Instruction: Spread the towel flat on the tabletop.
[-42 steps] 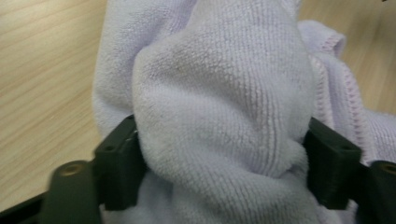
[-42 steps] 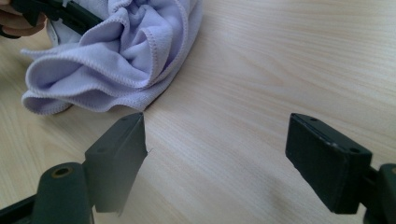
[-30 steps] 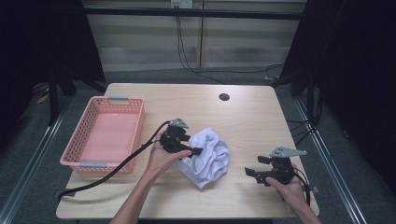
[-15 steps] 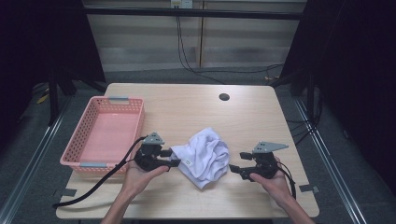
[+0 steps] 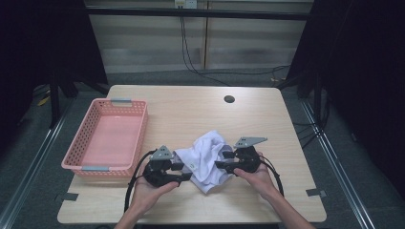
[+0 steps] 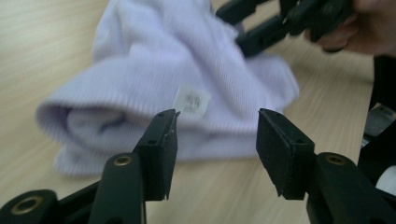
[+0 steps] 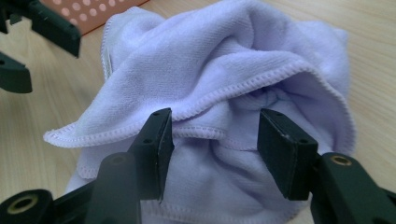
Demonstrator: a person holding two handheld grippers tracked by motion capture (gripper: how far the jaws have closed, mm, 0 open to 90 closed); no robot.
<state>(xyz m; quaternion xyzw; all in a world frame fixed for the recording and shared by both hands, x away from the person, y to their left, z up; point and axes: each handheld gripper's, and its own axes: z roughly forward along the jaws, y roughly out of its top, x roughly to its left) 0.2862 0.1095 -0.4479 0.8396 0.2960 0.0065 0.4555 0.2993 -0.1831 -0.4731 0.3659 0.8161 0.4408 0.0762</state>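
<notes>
Left tool (image 5: 185, 172) and right tool (image 5: 220, 164) stand at the two sides of the white towel (image 5: 205, 160). Their jaws have just been closing but are half apart now, and nothing is pinched between them. In the left gripper view a folded hem with a small label (image 6: 191, 100) lies just beyond the jaws; in the right gripper view a stitched edge (image 7: 243, 88) runs across the gap. This towel looks soft, light and limp, so it will sag. I think these edges are the best places to grip. It lies crumpled on the surface (image 5: 191, 109), and left of the towel stands the pink basket (image 5: 107, 138), empty.
</notes>
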